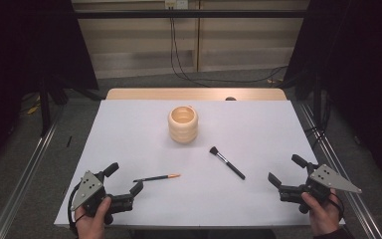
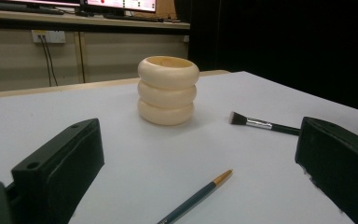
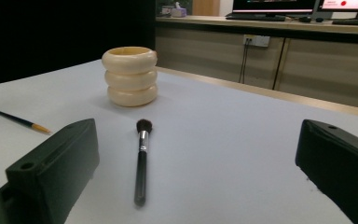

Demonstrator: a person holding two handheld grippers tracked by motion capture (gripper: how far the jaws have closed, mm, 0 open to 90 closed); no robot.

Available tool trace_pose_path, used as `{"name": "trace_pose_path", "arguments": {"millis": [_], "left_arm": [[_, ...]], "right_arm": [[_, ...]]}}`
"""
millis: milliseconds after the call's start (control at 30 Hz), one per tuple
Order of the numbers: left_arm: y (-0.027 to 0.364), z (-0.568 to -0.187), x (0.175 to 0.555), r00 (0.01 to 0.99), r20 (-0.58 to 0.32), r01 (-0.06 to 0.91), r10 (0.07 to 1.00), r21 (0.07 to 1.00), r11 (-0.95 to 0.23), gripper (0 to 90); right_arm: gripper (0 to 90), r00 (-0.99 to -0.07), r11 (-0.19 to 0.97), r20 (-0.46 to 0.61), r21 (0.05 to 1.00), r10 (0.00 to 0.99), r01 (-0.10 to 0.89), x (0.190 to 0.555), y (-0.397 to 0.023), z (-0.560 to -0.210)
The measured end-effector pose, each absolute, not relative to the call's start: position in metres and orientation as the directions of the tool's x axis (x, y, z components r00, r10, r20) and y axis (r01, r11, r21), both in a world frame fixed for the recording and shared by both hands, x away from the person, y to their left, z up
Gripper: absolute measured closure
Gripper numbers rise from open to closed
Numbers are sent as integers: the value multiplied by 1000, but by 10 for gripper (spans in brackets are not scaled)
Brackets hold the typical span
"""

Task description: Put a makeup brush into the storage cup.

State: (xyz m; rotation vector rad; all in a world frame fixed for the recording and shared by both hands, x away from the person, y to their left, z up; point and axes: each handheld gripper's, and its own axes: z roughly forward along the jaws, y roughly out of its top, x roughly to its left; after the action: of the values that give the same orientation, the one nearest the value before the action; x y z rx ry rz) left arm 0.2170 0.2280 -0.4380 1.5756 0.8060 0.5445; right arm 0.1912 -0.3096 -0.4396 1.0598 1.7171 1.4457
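Note:
A cream ribbed cup (image 1: 183, 124) (image 2: 168, 90) (image 3: 130, 76) stands upright on the white table (image 1: 258, 124), toward the back middle. A black makeup brush (image 1: 227, 162) (image 2: 264, 124) (image 3: 141, 161) lies in front of it, to the right. A thin dark pencil with an orange tip (image 1: 157, 177) (image 2: 196, 196) (image 3: 22, 122) lies front left of centre. My left gripper (image 1: 124, 178) (image 2: 200, 154) rests open at the front left, just left of the pencil. At the front right my right gripper (image 1: 285, 170) (image 3: 196, 154) is open, a short way right of the brush. Nothing sits between either pair of jaws.
The table's wooden back edge (image 1: 194, 94) shows beyond the white sheet. Metal rails (image 1: 25, 174) run along both sides of the table. Cables (image 1: 179, 55) hang down the back wall. Dark curtains flank the scene.

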Motion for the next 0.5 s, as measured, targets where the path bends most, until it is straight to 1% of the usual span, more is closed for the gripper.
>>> {"name": "trace_pose_path", "arguments": {"millis": [167,300,500], "left_arm": [[228,-436,217,643,-77,180,762,982,-52,9],[230,-436,219,633,-100,197,768,980,-35,9],[232,-436,218,634,-107,208,766,977,-36,9]], "right_arm": [[0,-467,62,28,982,884,176,191,-309,-440],[0,-463,55,33,983,886,174,191,-312,-440],[0,-483,67,28,982,875,178,191,-308,-440]]}}
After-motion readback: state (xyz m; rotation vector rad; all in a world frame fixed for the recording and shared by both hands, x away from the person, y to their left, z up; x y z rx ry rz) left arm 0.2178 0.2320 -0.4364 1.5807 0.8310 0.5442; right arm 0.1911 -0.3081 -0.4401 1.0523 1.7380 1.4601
